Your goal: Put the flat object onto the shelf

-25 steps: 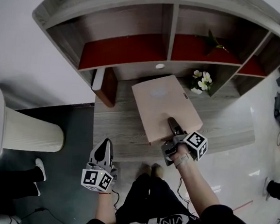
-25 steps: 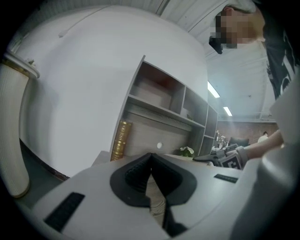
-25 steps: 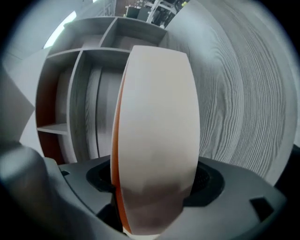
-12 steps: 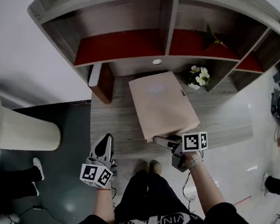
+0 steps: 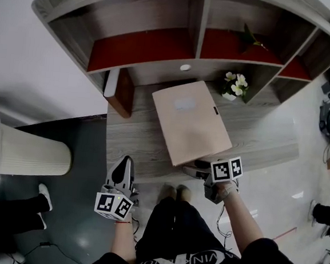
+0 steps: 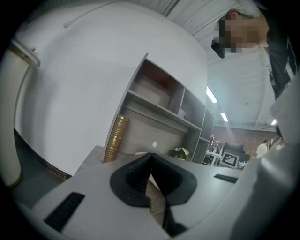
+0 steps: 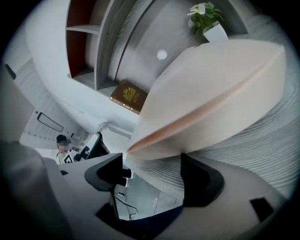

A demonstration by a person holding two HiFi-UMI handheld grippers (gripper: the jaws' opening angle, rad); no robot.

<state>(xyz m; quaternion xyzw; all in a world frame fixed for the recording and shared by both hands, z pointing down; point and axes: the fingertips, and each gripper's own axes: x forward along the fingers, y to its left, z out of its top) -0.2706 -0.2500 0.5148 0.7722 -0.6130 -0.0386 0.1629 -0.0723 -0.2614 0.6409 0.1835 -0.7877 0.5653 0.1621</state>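
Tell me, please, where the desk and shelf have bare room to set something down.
The desk is bare left of the flat object, in front of the upright book, and right of it, before the flower pot. The left shelf compartment has a bare red floor. Crowded: around the pot at the back.

Wooden desk bearing flat object, book, flowerpot

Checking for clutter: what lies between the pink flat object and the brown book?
Only bare desk between flat object and book, per the head view.
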